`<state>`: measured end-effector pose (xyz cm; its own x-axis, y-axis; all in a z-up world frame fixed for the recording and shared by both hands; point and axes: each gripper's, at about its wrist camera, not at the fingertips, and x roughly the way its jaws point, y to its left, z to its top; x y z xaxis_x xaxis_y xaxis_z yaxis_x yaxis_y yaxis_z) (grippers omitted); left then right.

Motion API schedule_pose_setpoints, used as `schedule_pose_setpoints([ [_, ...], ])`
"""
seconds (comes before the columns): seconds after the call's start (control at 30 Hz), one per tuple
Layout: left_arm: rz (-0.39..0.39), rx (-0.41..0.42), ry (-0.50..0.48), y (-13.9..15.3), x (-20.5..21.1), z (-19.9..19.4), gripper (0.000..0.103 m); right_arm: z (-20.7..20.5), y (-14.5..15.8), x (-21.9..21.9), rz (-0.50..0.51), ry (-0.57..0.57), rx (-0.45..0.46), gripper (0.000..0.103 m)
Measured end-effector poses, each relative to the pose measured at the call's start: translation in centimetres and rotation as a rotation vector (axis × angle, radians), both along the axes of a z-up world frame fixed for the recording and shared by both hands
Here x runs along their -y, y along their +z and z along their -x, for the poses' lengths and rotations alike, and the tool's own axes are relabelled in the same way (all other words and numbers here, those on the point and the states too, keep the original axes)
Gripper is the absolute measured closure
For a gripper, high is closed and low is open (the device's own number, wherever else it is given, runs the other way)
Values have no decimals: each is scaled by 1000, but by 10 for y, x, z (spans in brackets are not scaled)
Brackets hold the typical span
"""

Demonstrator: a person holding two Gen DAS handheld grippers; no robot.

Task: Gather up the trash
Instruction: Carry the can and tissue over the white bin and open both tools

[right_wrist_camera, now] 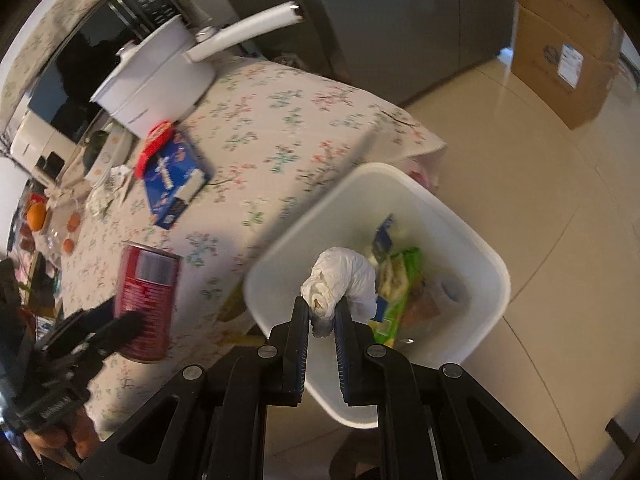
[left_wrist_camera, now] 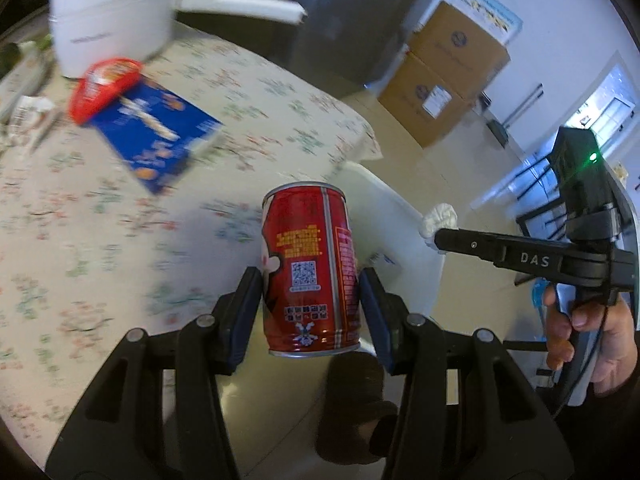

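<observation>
Left wrist view: on the far left of the flowered table (left_wrist_camera: 120, 208) stand a white pot (left_wrist_camera: 108, 20), a red wrapper (left_wrist_camera: 104, 88) and a blue box (left_wrist_camera: 160, 136), all still uncollected. Nearer, the left gripper (left_wrist_camera: 310, 300) has its pads closed against the sides of a red can (left_wrist_camera: 310, 272), which it holds upright off the table, near the table's edge. To the right, the white bin (left_wrist_camera: 400, 220) shows behind the can, and the right gripper (left_wrist_camera: 436, 236) carries a white tissue wad (left_wrist_camera: 438, 218) at its tip. From the right wrist view, that gripper's jaws stand nearly closed, pinching the wad (right_wrist_camera: 340, 284) directly above the bin (right_wrist_camera: 496, 280), which sits on the floor just beside the table and already holds a green packet (right_wrist_camera: 404, 284) and other scraps. The step in hand appears to be dropping: the right jaws need only part to release the wad. The can should then travel right, over the rim, before the left jaws part.
</observation>
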<state>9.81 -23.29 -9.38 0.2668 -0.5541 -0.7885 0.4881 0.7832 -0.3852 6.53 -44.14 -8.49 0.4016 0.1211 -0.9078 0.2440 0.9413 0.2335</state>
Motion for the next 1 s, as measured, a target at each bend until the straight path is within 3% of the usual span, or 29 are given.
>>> schedule_pose_setpoints([
  [0.23,6,-14,-74,-23,50,-1,51,6,-8,19,-3,-31,-25,90],
  [0.53,2,14,-107,-48,74,-10,50,9,-18,37,-7,-75,-54,90],
  [0.6,-8,3,-98,-49,71,-12,33,7,-19,37,-2,-76,-60,90],
  [0.63,-15,7,-87,-47,69,-12,30,7,-20,37,-1,-75,-63,90],
  [0.8,-39,47,-62,-28,48,-14,24,3,-26,31,4,-61,-83,90],
  [1.0,-72,93,21,0,-8,-20,17,-5,-42,23,-25,-57,-135,90],
])
